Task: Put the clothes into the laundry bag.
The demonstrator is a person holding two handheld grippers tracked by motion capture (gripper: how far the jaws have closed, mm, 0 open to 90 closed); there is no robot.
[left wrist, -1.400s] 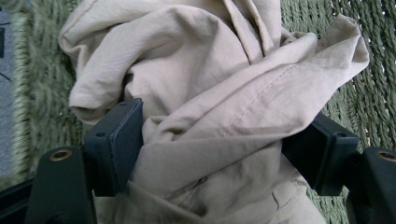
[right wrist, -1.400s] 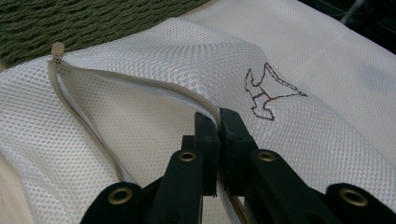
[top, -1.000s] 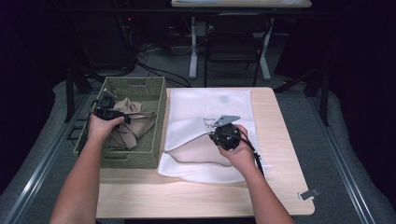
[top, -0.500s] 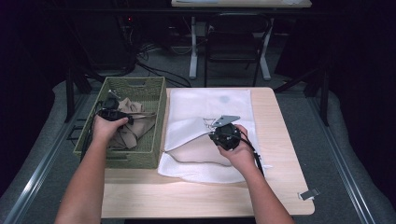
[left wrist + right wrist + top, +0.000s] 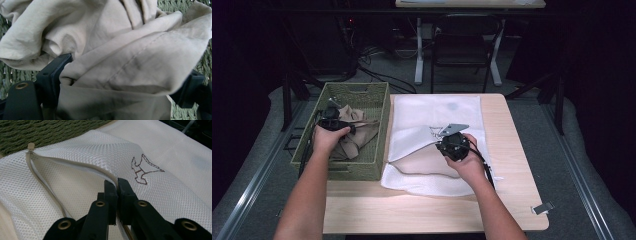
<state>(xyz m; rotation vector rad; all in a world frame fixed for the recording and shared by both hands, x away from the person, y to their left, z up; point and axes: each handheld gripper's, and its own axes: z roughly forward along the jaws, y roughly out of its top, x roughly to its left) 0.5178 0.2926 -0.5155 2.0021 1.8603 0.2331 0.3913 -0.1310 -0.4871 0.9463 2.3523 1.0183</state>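
A soft beige garment [image 5: 120, 57], smooth woven cloth with a stitched seam and deep rumpled folds, lies bunched inside a rectangular green wicker basket [image 5: 377, 95] at the left of the pale wooden table [image 5: 512, 200]. The left gripper [image 5: 122, 82] stands spread wide inside the basket, its jaws on either side of a thick fold of the garment and touching it. Just beside the basket lies a flat white mesh laundry bag [image 5: 75, 187] of fine honeycomb netting, with a beige zipper [image 5: 45, 162] along its open edge and a small dark outline stitched emblem [image 5: 143, 170]. The right gripper [image 5: 117, 186] is clenched on the bag's upper layer at the zipper edge, lifting it.
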